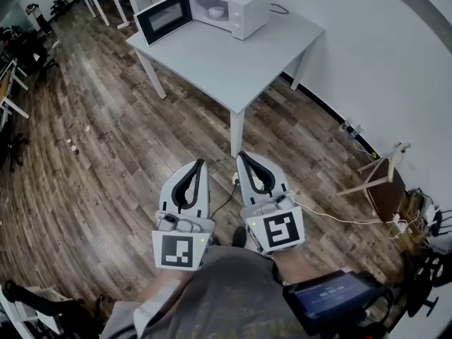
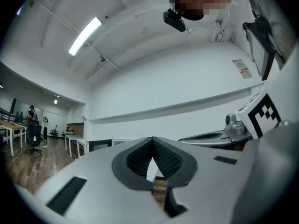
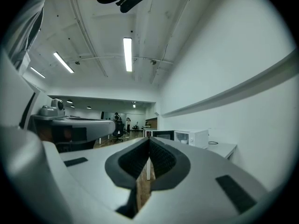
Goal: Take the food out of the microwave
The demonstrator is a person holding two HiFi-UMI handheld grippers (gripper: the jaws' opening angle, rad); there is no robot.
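Standing well back from the pale grey square table, the person holds both tools close to the body and level, side by side above the brown wood-plank floor. The white left gripper has its black ribbed pads pressed together at the tips, with nothing caught between them; the left gripper view shows the same meeting point. The white right gripper is likewise closed on nothing, its pads touching. At the far end of the table sits the boxy white microwave oven, its dark-glazed door swung wide to the left. Inside the lit cavity rests a small white bowl of food, well apart from both grippers.
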